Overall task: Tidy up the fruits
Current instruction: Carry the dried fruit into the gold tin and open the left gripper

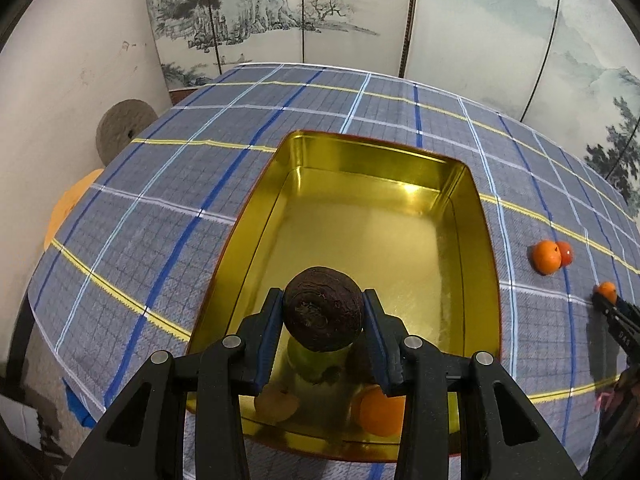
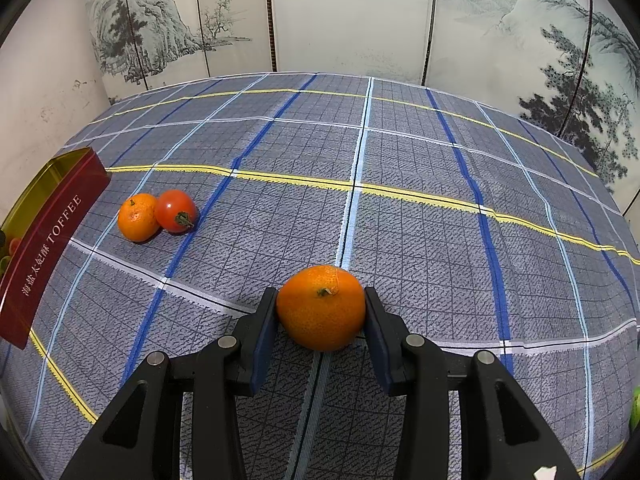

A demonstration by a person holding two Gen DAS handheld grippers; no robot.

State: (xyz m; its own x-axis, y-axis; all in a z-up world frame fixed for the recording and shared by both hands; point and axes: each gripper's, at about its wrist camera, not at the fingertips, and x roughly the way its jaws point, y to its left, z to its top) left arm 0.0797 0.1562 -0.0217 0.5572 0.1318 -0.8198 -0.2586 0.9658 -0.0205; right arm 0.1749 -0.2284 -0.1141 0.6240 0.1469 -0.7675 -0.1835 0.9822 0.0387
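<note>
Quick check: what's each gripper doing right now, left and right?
Left gripper: shut on a dark brown round fruit, over the gold tin.
Right gripper: shut on a tangerine, at the checked tablecloth.

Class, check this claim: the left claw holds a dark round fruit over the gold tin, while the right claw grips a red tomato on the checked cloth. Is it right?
Not quite: the right claw grips an orange mandarin, as the right wrist view shows. The rest stands.
</note>
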